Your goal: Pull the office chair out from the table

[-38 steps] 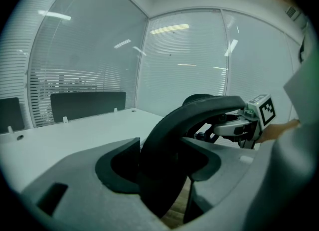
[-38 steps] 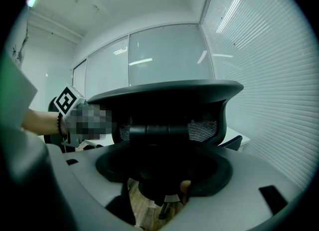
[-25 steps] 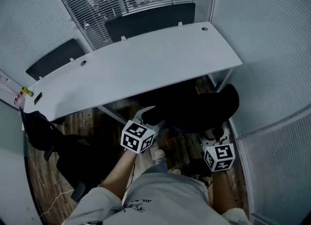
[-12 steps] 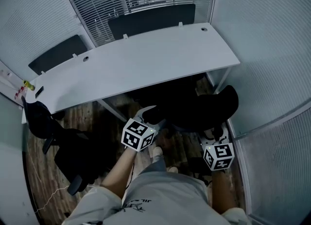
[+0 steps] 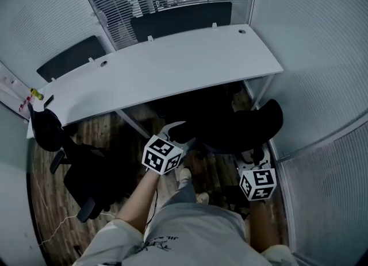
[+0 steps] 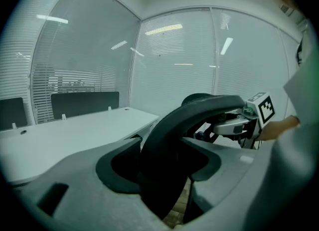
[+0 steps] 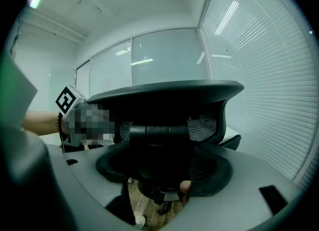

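The black office chair stands at the right end of the white table, with its back toward me. My left gripper is shut on the left edge of the backrest; in the left gripper view the curved black rim fills the gap between the jaws. My right gripper holds the backrest's right side. In the right gripper view the jaws close round the chair's dark back support, under the top bar. The seat is mostly hidden below the backrest.
A second black chair stands at the left on the wooden floor. Dark partition panels line the table's far edge. Glass walls with blinds close in at the right and back. My shoe is behind the chair.
Both grippers and the chair have come back toward me, so the table sits farther up the head view. More floor shows under the table's near edge.
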### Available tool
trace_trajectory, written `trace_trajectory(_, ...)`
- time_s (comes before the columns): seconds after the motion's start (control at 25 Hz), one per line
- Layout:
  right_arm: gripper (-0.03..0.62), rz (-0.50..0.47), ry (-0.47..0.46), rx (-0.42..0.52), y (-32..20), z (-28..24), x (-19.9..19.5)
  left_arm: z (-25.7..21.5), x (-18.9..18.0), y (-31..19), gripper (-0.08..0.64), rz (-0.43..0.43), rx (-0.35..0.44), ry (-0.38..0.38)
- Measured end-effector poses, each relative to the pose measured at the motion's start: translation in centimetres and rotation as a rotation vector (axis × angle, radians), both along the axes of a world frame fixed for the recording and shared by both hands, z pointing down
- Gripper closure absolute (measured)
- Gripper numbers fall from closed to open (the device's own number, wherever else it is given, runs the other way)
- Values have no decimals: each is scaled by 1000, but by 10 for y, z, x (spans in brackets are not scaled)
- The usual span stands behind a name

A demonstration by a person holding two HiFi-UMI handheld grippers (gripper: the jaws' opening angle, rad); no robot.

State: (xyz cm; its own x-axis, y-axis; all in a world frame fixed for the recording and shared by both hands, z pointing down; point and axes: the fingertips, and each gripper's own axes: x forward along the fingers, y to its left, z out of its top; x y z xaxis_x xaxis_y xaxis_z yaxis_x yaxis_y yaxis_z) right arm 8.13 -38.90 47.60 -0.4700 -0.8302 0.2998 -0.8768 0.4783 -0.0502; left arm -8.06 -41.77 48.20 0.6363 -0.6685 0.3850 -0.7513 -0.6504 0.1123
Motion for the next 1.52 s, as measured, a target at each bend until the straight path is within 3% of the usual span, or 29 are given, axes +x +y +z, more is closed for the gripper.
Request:
trace_trajectory(0.48, 324, 5, -3, 16, 29, -4, 16, -3, 15, 28, 319, -17, 3, 7)
trace_trajectory(1.52, 324, 97, -15, 27, 129, -5, 17, -5, 19, 118, 318, 48, -9, 7)
